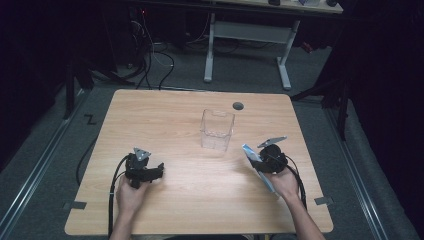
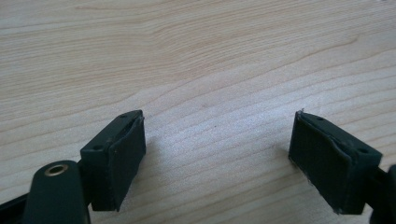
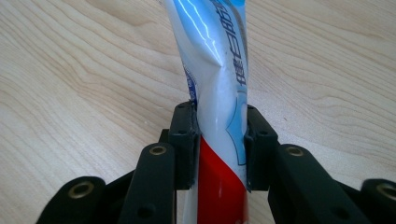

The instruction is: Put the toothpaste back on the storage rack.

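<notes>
Wood-grained surface [image 1: 190, 200] carries a clear plastic container [image 1: 217, 129], upright near its middle. Nearer the person and to the container's right, the right tongs [image 3: 218, 135] pinch a toothpaste tube [image 3: 215, 70], white, blue and red, seemingly lifted clear of the wood. Nearer the person and to the container's left, the left tongs [image 2: 217, 156] stand spread with nothing between them.

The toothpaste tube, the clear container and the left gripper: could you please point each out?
toothpaste tube [image 3: 219, 88], right gripper view, creased white body.
clear container [image 1: 217, 131], high view, front wall.
left gripper [image 2: 217, 156], left gripper view, between open jaws.
</notes>
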The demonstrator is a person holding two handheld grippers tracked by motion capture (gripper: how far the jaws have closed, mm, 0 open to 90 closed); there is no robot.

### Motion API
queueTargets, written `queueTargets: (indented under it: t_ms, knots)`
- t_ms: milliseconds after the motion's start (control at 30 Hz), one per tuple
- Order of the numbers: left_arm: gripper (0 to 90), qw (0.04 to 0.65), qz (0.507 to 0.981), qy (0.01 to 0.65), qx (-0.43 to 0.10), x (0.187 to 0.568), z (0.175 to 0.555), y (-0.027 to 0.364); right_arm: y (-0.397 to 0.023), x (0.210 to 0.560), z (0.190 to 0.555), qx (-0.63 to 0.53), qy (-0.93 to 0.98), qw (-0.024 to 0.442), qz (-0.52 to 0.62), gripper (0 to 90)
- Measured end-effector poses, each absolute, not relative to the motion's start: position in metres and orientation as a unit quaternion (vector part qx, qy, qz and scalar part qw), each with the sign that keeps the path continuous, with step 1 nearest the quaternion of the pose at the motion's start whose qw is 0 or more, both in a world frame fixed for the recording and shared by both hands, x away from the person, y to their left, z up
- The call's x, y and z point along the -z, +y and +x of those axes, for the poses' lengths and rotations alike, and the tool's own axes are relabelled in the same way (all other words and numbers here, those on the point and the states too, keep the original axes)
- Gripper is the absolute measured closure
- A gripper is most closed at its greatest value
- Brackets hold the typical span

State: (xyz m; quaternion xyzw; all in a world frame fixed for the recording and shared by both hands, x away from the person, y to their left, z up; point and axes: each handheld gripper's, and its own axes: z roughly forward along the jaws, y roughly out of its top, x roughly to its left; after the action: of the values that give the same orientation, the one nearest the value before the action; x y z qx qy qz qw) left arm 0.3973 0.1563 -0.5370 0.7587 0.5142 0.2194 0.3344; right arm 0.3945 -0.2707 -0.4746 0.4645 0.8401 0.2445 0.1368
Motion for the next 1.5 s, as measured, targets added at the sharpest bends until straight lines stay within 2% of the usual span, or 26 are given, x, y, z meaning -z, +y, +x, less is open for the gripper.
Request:
queueTargets:
  t_ms: [400,1500]
  knots:
    - [19.1,0.334,0.759,0.514,-0.22,0.537,0.397,0.156,-0.276,0.464,0.39,-0.278,0.83,0.128,0.467,70.5]
    - [19.1,0.334,0.759,0.514,-0.22,0.537,0.397,0.156,-0.255,0.436,0.386,-0.353,0.825,0.125,0.423,70.4]
